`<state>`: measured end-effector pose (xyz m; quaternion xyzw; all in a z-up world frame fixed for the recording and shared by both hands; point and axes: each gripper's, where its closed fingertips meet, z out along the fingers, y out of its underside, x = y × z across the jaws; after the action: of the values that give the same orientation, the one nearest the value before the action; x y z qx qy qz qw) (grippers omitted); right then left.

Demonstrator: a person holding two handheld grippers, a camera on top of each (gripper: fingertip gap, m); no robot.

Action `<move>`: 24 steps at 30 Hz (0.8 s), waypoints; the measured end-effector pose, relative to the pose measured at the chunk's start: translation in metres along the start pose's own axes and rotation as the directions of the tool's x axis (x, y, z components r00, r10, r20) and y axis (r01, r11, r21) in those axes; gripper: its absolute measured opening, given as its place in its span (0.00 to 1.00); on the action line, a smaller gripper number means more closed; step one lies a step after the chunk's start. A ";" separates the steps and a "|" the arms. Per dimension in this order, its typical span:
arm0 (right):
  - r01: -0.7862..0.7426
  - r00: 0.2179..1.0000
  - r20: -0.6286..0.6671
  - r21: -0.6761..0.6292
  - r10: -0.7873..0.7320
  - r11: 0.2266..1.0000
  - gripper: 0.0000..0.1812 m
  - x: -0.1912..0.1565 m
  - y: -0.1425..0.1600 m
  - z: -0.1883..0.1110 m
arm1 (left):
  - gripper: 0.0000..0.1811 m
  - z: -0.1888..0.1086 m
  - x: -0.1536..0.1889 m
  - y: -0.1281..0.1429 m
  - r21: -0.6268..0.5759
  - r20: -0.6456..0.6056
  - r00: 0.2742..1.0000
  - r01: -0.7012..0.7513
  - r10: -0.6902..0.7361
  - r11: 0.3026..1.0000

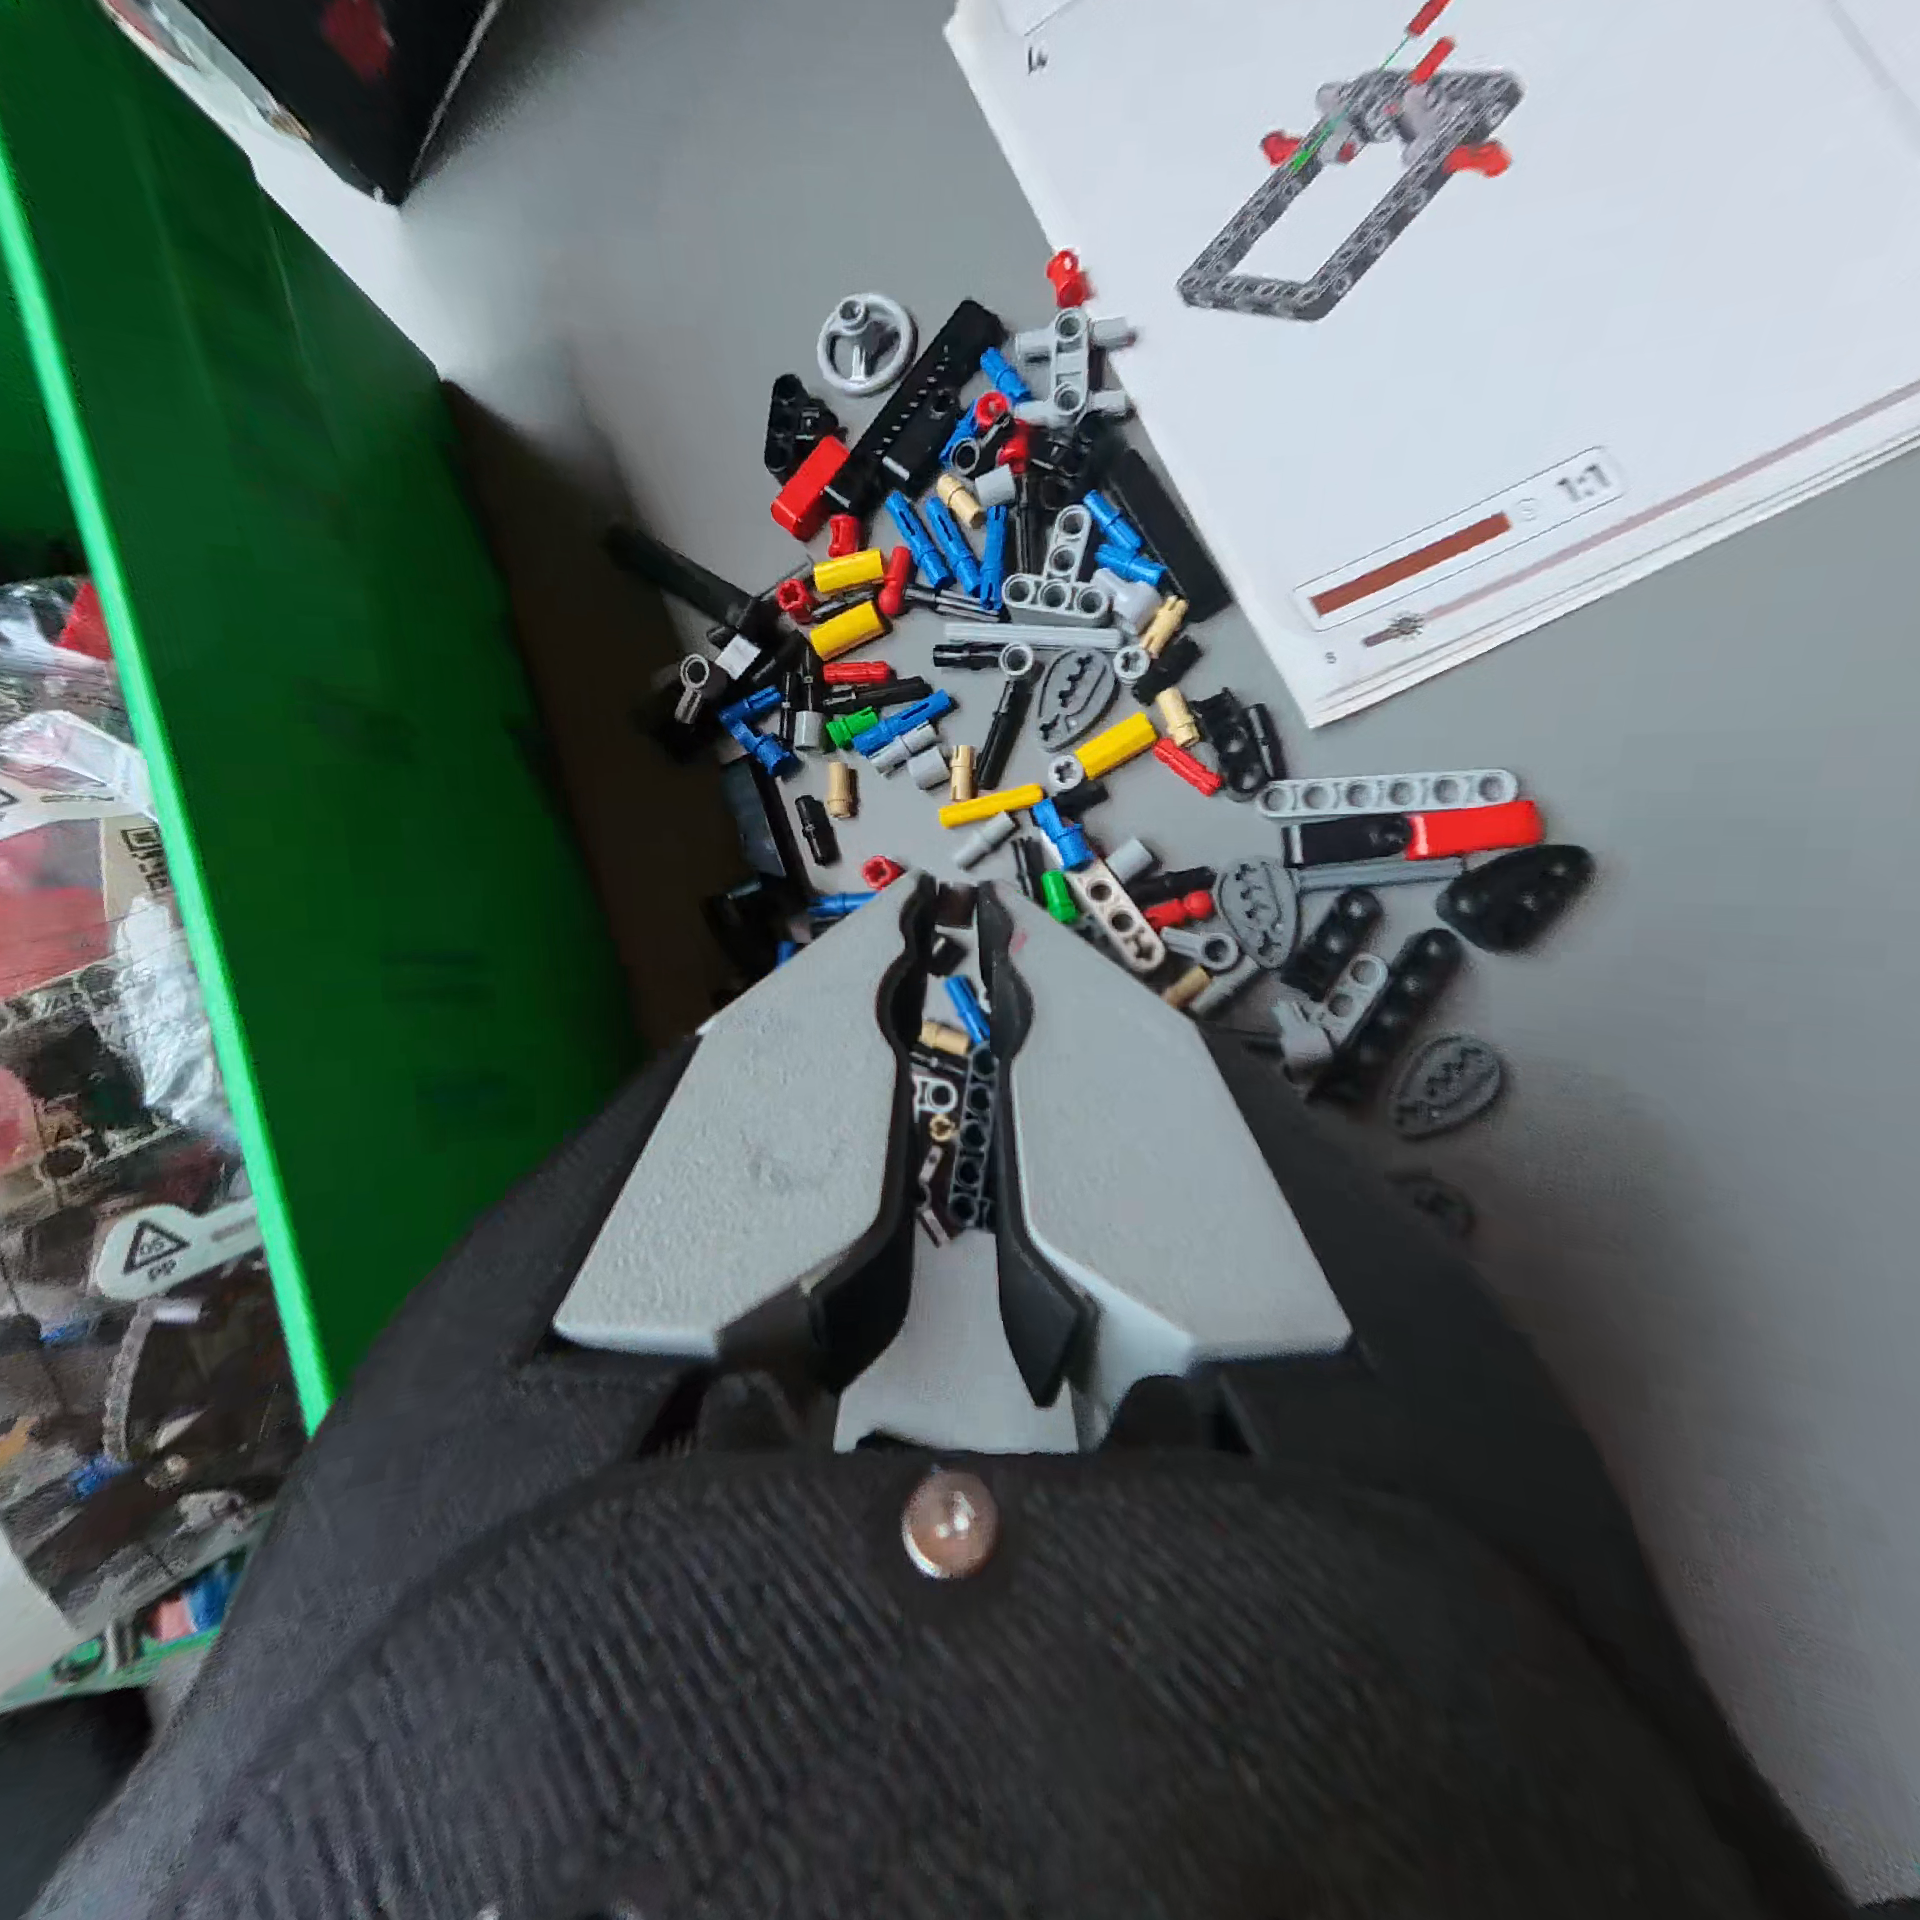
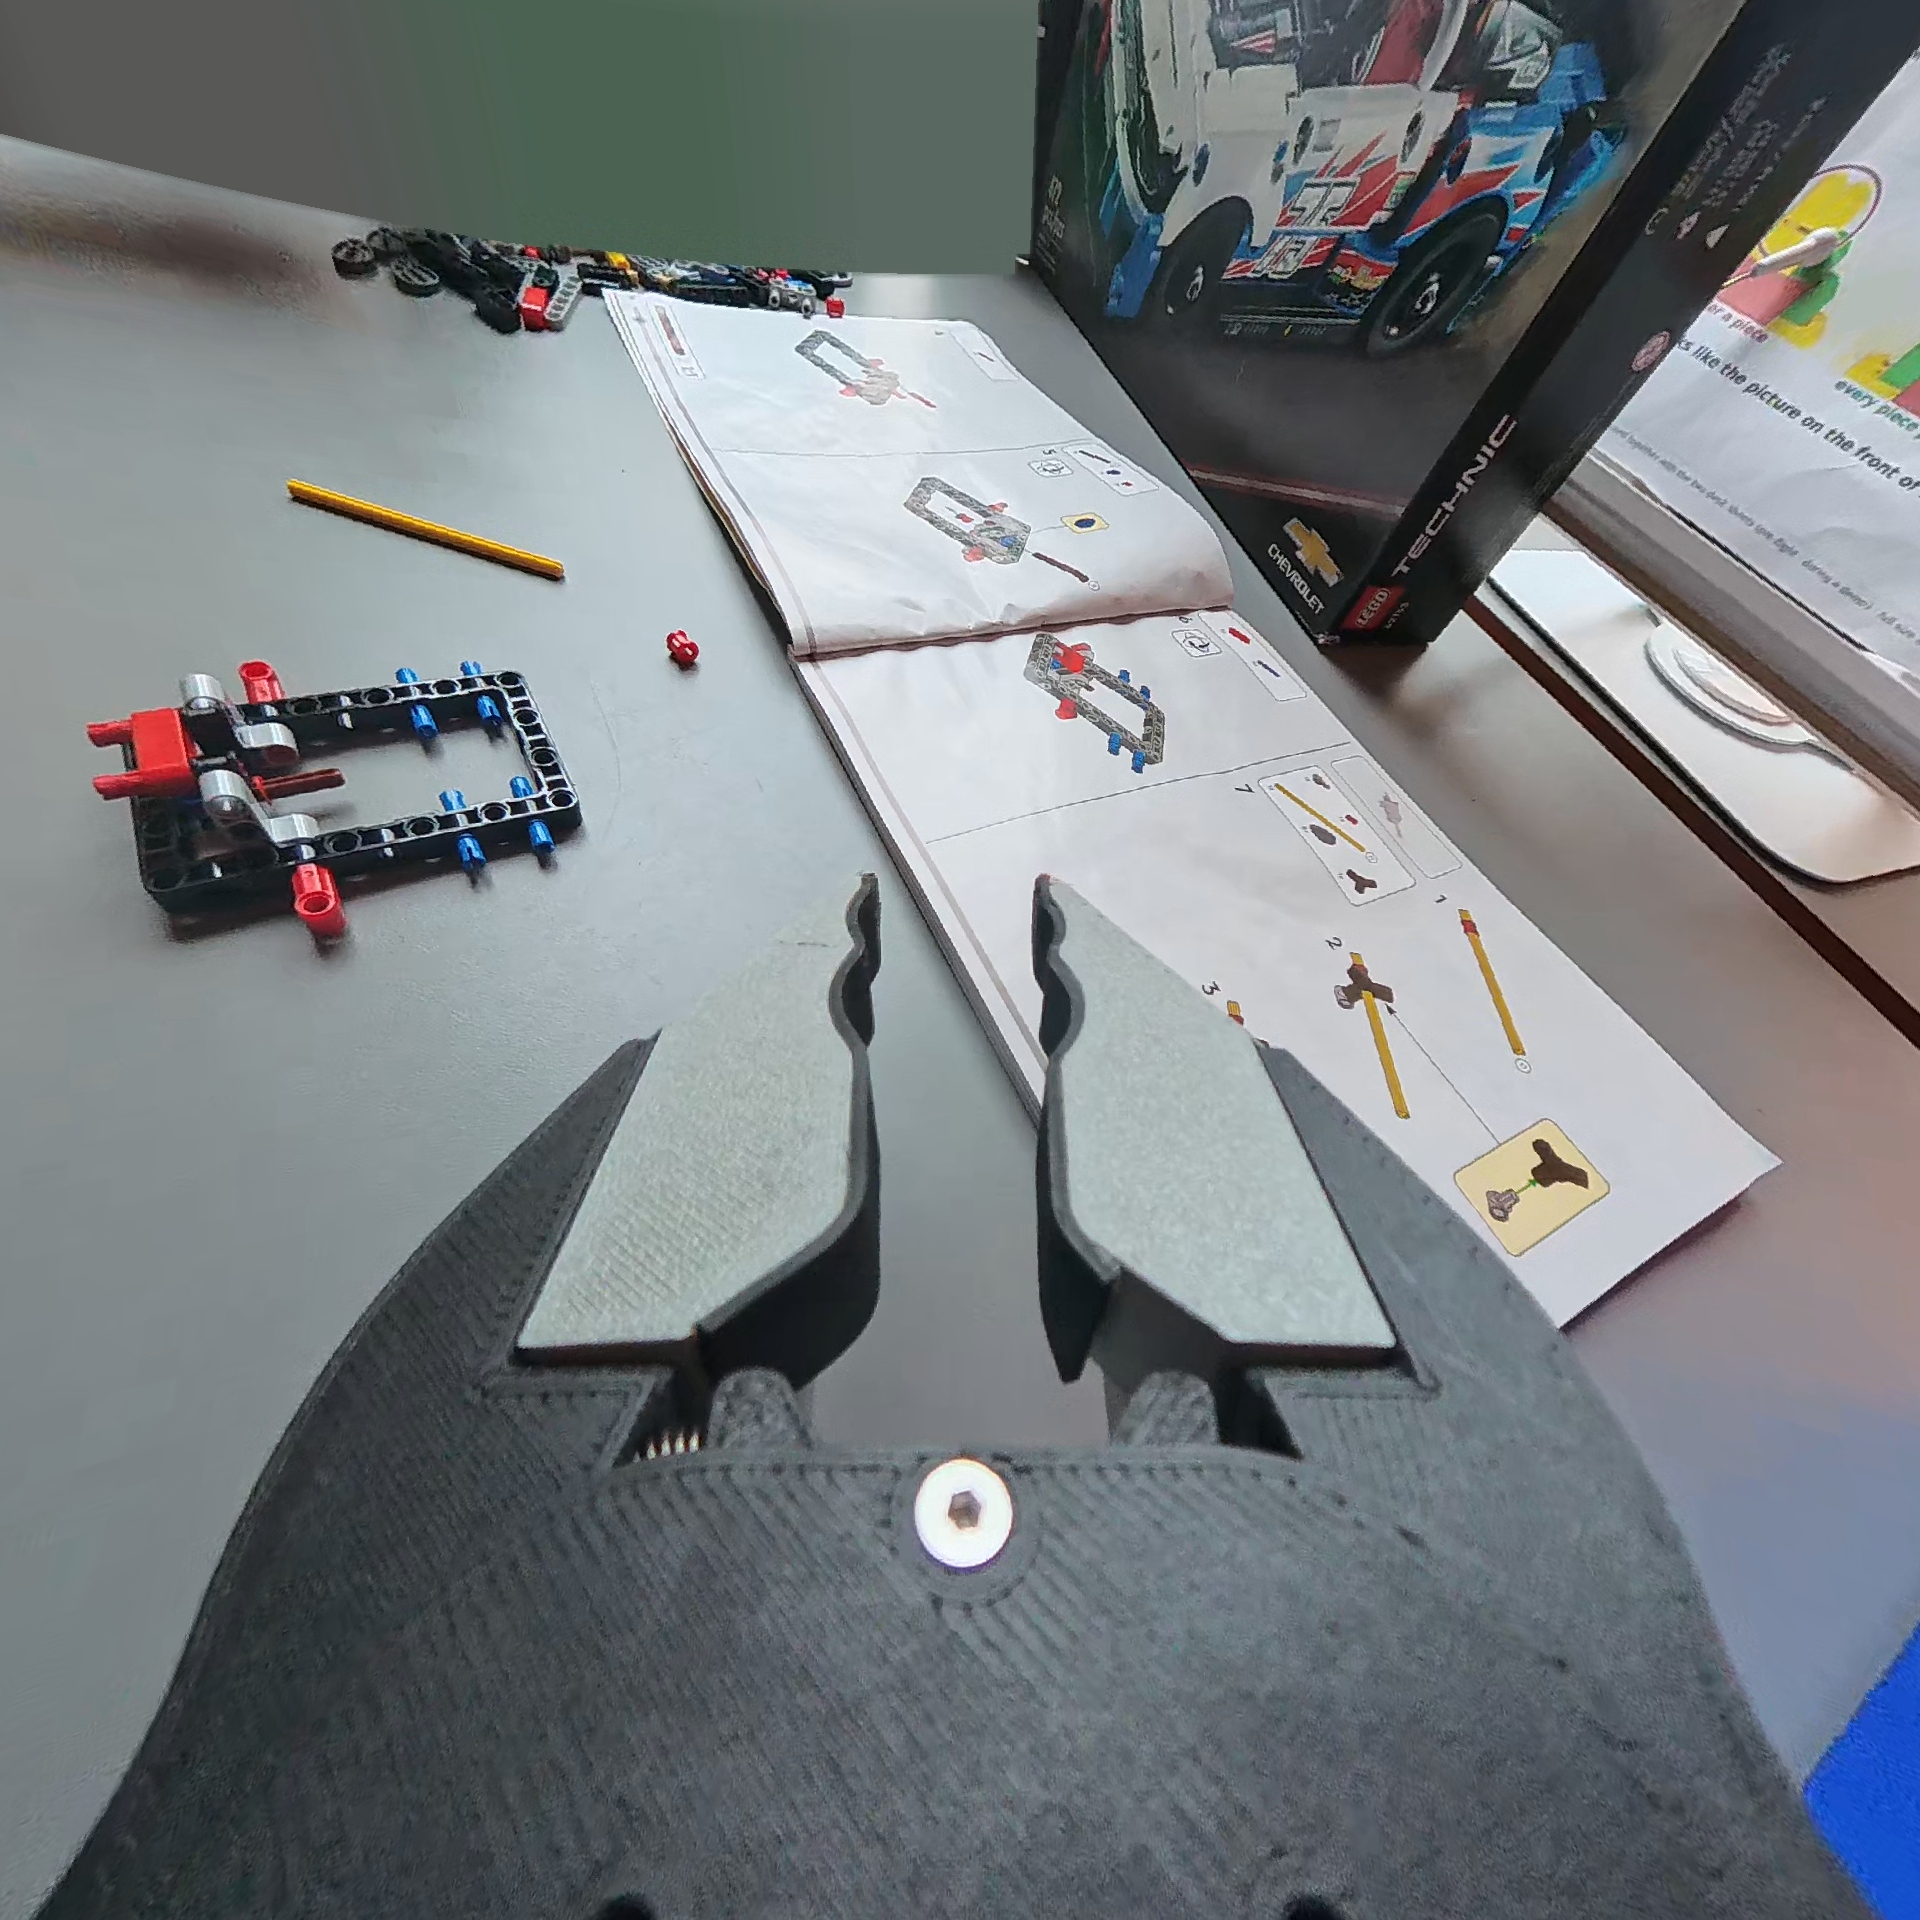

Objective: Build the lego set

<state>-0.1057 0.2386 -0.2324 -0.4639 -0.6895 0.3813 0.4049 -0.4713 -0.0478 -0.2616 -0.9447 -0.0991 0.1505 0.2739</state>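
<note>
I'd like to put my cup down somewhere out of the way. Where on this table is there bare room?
Bare grey table lies between the half-built frame and the open booklet, near the right gripper. There is more beyond the yellow rod. It is crowded around the loose pieces under the left gripper, beside the green box.

One partly built frame (image 2: 343, 784), one loose yellow axle (image 2: 424, 528), one loose red bush (image 2: 682, 646); one open instruction booklet (image 2: 1101, 790), one set box (image 2: 1351, 312), one pile of loose pieces (image 1: 1039, 675), too many to count

A black rectangular frame (image 2: 353, 784) bristled with blue pins and red connectors on the grey table (image 2: 312, 1091), near a yellow axle (image 2: 424, 527); the white instruction booklet (image 2: 1091, 831) showed coloured diagrams.
</note>
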 end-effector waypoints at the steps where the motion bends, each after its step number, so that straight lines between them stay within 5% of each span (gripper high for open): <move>1: 0.002 1.000 -0.002 0.001 -0.002 1.000 0.14 0.000 0.000 -0.001 | 0.03 0.004 -0.002 0.001 -0.021 0.002 1.000 0.009 -0.008 1.000; 4: 0.003 1.000 -0.002 0.002 -0.003 1.000 0.14 0.000 -0.001 -0.001 | 0.11 0.015 0.003 0.007 -0.076 -0.017 0.999 0.039 -0.040 0.996; 16: 0.010 1.000 0.007 -0.008 -0.010 1.000 0.12 -0.003 0.001 0.000 | 0.09 -0.014 -0.007 0.008 -0.016 -0.031 0.997 0.068 -0.069 0.998; 19: 0.011 1.000 0.008 -0.012 -0.011 1.000 0.12 -0.003 0.001 0.000 | 0.03 -0.025 0.024 0.007 0.021 -0.192 0.981 0.042 -0.038 0.999; 24: 0.005 1.000 0.012 -0.014 -0.005 1.000 0.12 -0.003 0.002 0.001 | 0.05 -0.027 0.055 0.022 -0.024 -0.280 0.959 0.030 -0.035 0.999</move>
<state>-0.1054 0.2363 -0.2356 -0.4626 -0.6957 0.3784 0.3984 -0.4083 -0.0643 -0.2652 -0.9573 -0.0764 0.0098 0.2785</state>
